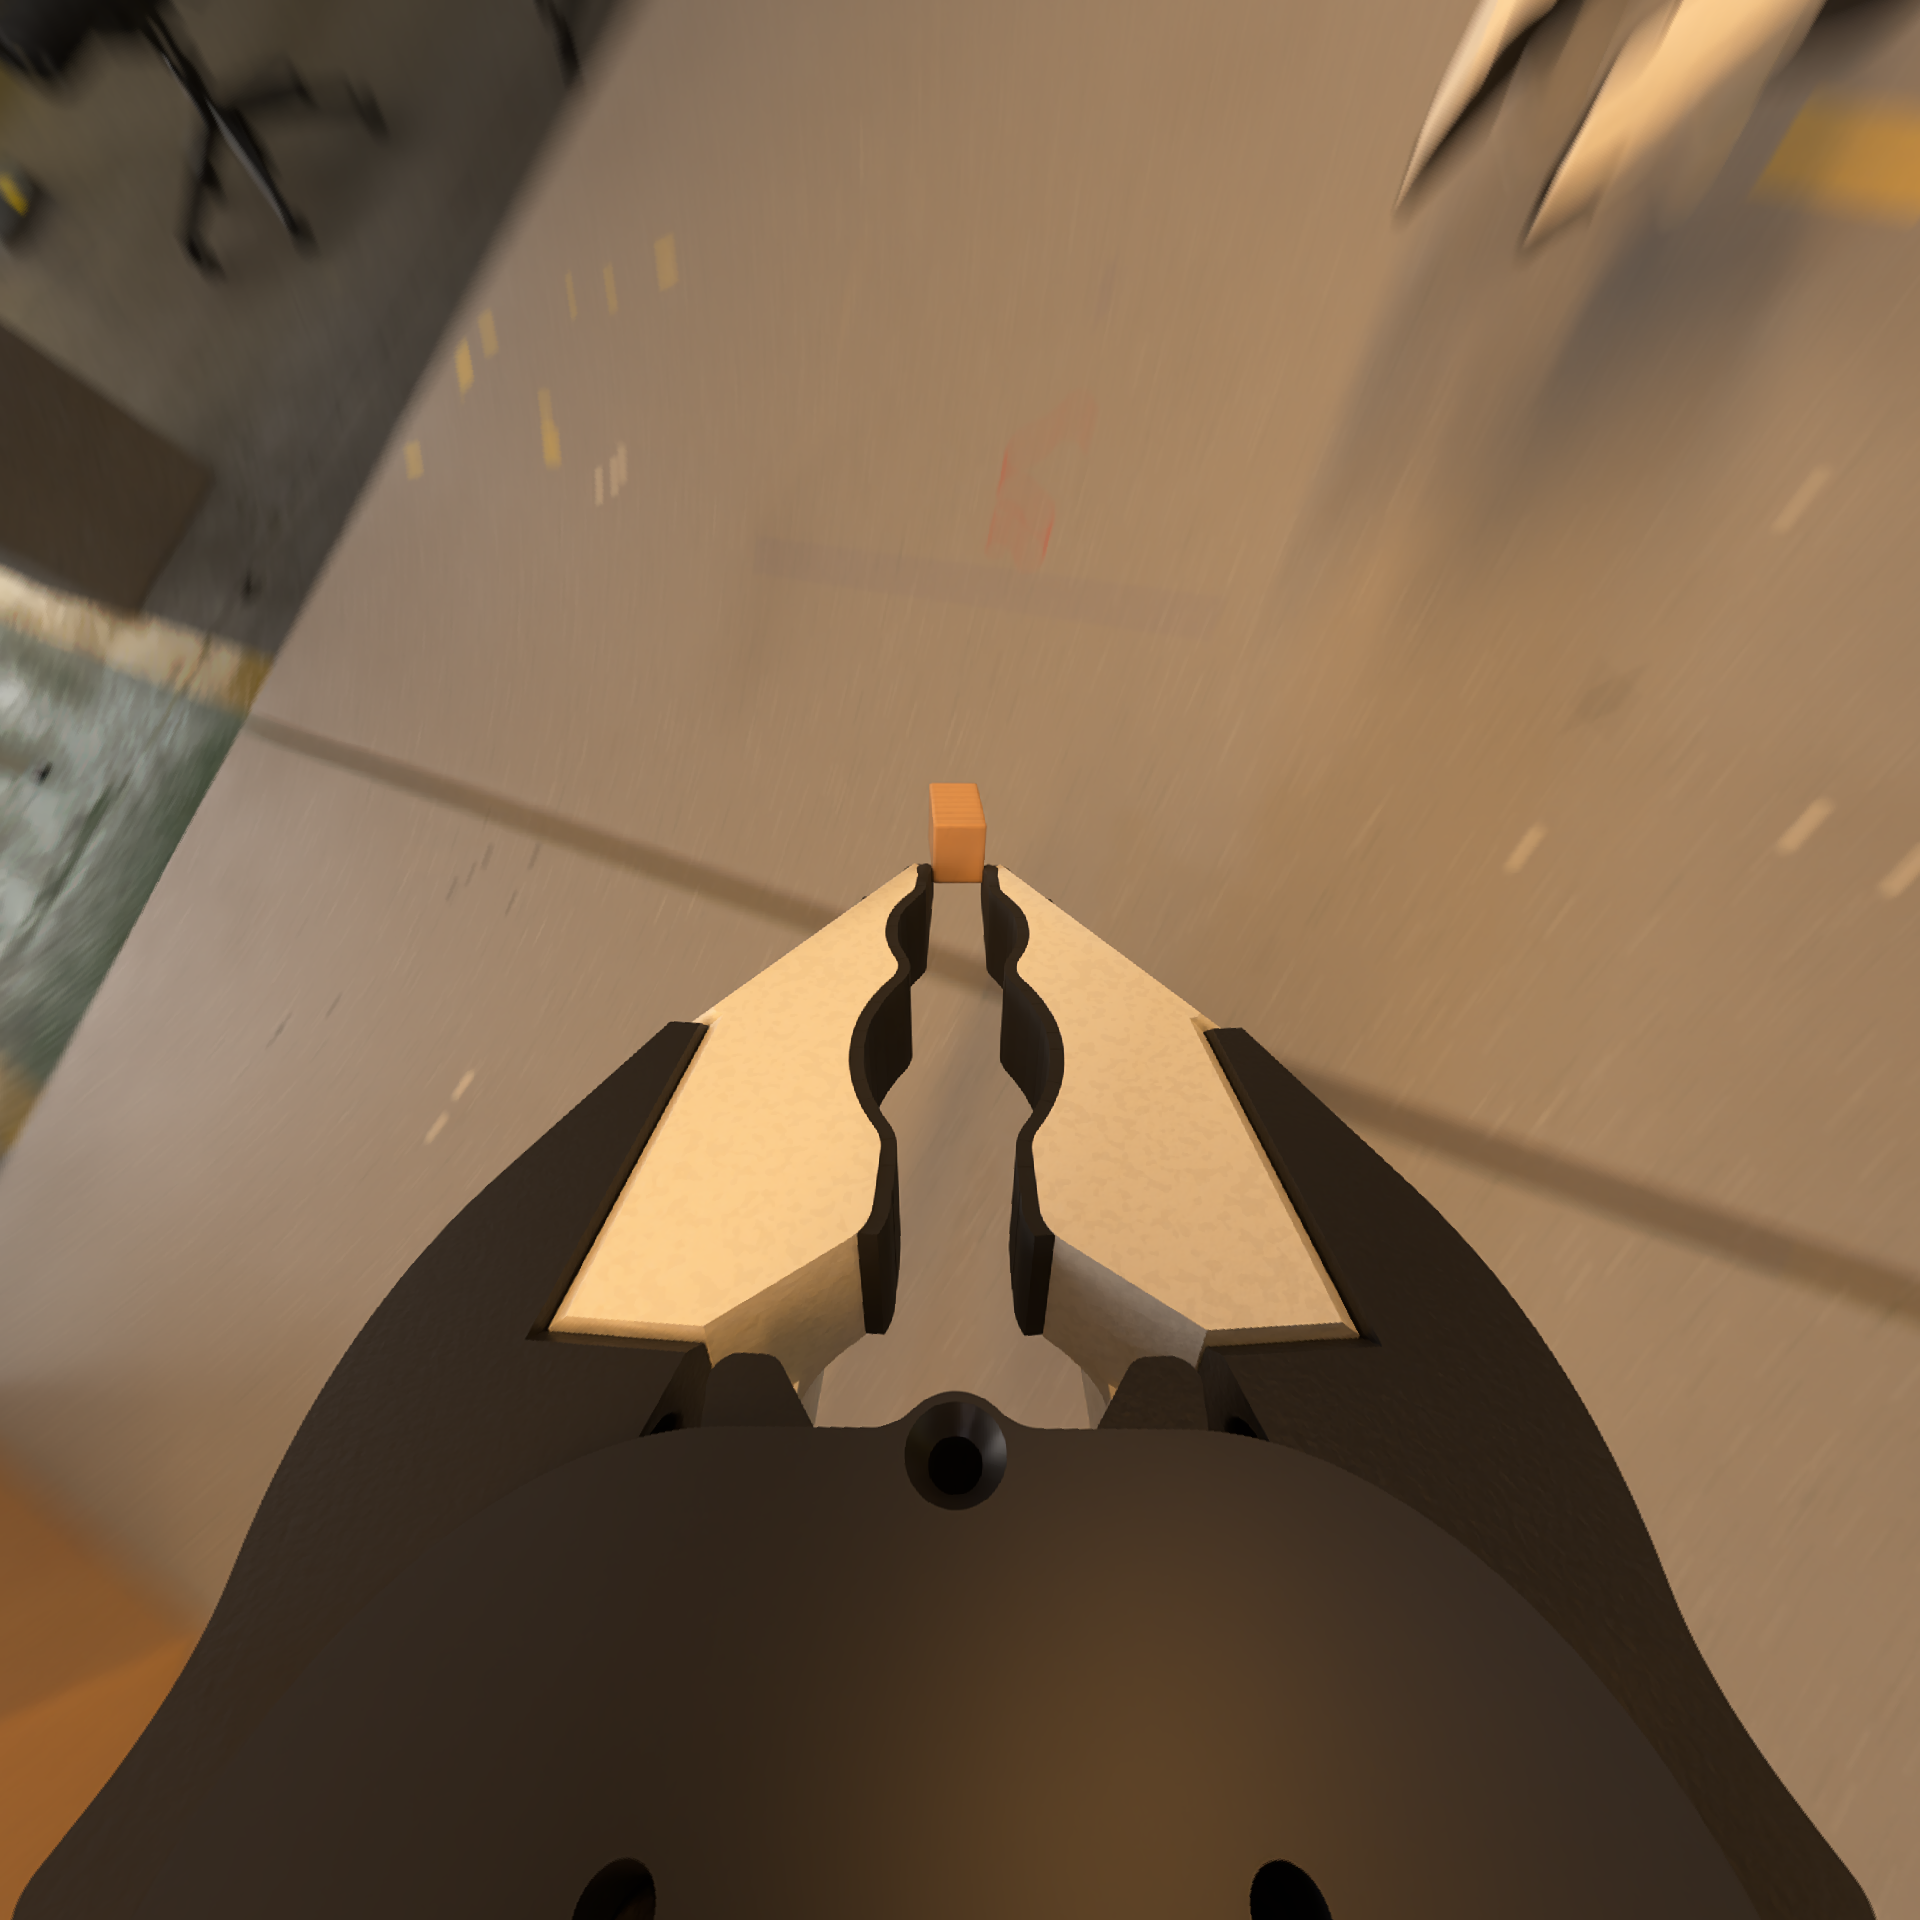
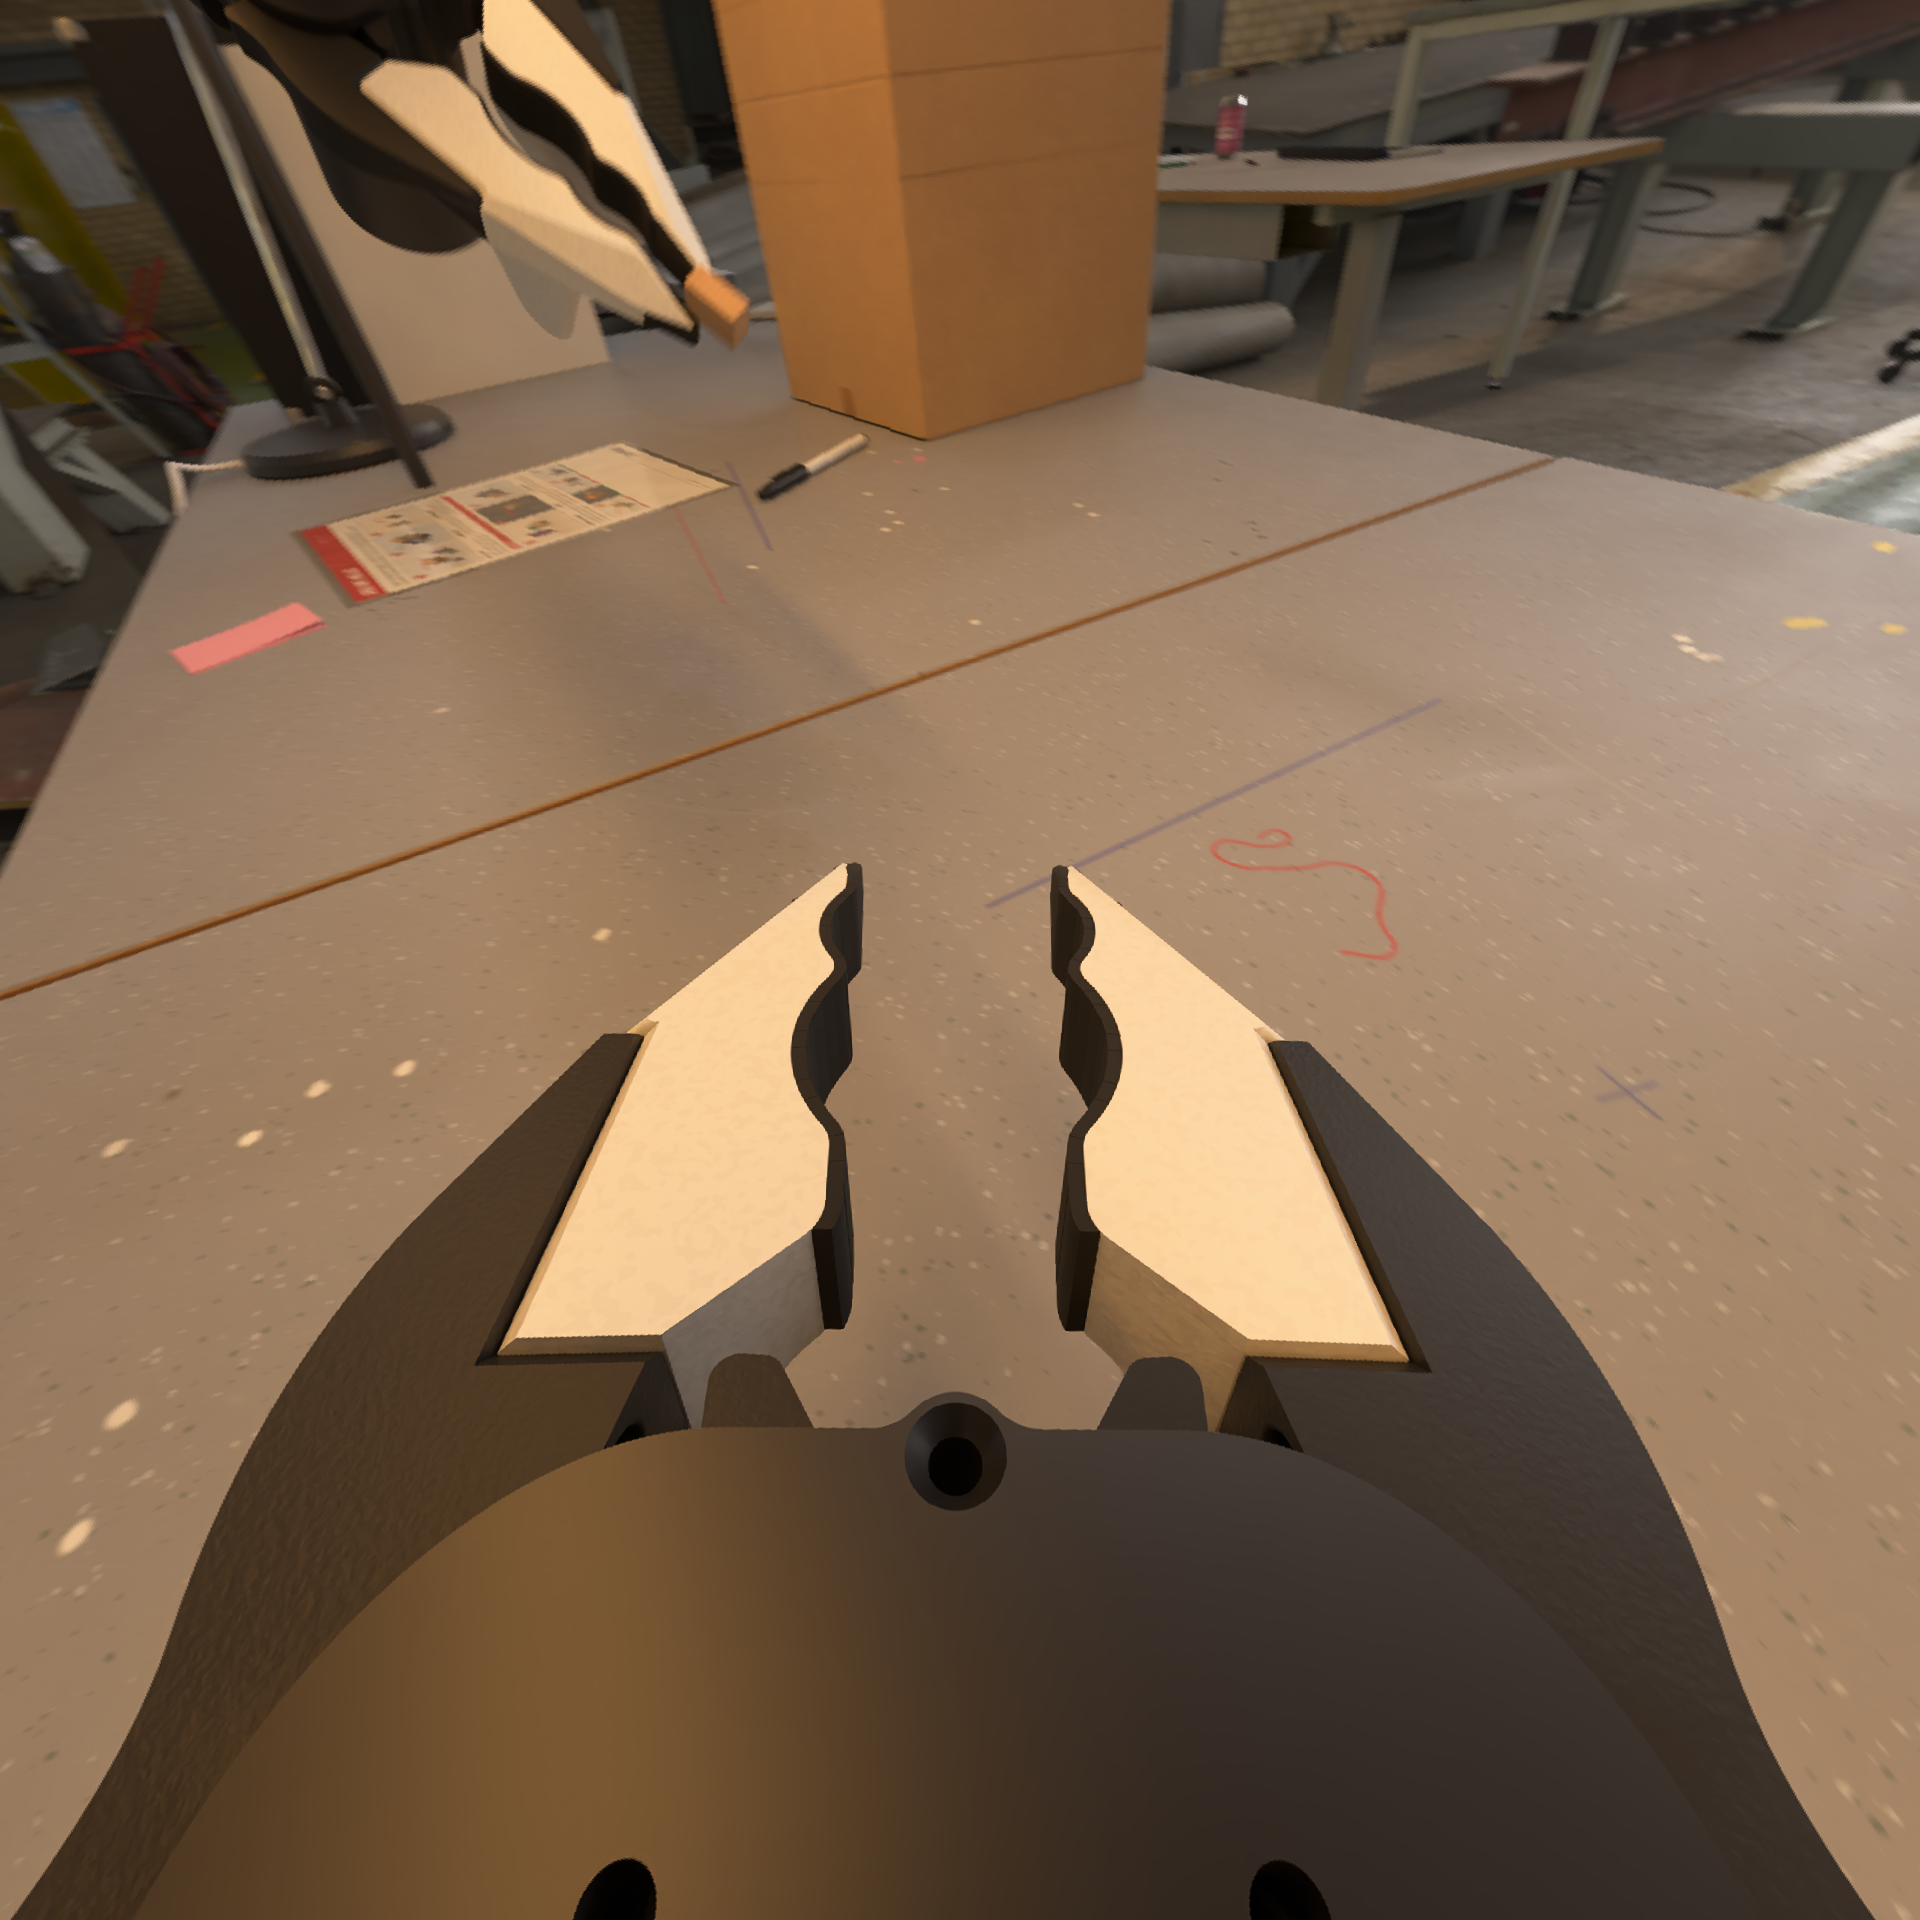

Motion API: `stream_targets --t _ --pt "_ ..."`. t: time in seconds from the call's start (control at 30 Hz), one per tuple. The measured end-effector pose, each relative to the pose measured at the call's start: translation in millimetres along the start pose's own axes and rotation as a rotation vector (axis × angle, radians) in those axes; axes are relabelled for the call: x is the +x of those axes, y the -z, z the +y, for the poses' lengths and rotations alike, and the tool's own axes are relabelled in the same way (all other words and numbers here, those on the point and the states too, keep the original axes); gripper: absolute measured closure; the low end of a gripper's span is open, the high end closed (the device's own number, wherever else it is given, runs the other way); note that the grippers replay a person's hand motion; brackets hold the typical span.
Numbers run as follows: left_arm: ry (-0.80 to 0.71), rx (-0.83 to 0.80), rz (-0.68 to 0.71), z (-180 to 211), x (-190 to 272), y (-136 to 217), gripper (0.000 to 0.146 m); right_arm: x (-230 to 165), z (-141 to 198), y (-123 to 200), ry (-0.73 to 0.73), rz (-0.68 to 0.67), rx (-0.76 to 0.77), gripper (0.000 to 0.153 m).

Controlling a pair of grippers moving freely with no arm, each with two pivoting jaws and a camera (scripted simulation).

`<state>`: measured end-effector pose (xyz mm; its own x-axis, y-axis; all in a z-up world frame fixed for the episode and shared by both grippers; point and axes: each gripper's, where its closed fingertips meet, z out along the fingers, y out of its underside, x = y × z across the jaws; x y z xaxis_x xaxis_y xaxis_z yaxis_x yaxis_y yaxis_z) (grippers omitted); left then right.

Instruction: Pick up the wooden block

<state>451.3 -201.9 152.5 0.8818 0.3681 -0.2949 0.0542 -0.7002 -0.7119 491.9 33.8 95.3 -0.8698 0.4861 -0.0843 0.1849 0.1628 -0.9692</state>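
Left gripper clamped on wooden block at its tips, lifted clear of counter; right gripper apart, idle.

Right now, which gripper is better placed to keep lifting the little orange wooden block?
The left gripper. Its fingertips already pinch the small orange wooden block, held in the air above the grey speckled table. The right gripper is open, empty and far from it.

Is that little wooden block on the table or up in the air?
In the air. The left gripper pinches the block at its fingertips, well above the table.
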Motion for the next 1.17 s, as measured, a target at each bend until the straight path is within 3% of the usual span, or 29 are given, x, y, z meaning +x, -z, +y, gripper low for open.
stream_targets --t 0.1,0.17,0.27,0.33,0.47,0.7,0.9,1.03,1.17 --pt "0.125 0.307 0.071 -71 46 -11 0.137 -18 -12 0 -0.001 -0.084 0.048 0.128" --pt "0.143 0.406 0.128 -99 81 -37 0.137 -27 -23 2 -0.017 -0.133 0.097 0.136" --pt "0.139 0.467 0.226 -118 123 -85 0.137 -26 -30 8 -0.018 -0.126 0.141 0.136" --pt "0.169 0.455 0.374 -120 148 -108 0.137 -23 -29 13 0.010 -0.097 0.151 0.136" --pt "0.197 0.420 0.541 -118 168 -128 0.137 -26 -21 18 0.064 -0.118 0.124 0.140" --pt "0.196 0.438 0.373 -101 150 -152 0.137 -22 9 1 -0.150 -0.162 -0.052 0.137" --pt "0.309 0.441 0.499 -99 153 -154 0.137 -12 23 -3 0.011 -0.036 -0.129 0.132" --pt "0.314 0.260 0.441 -77 154 -177 0.137 0 32 -4 0.055 0.047 -0.191 0.134" --pt "0.293 0.057 0.375 -54 158 -193 0.137 1 28 -3 0.008 0.028 -0.164 0.133"
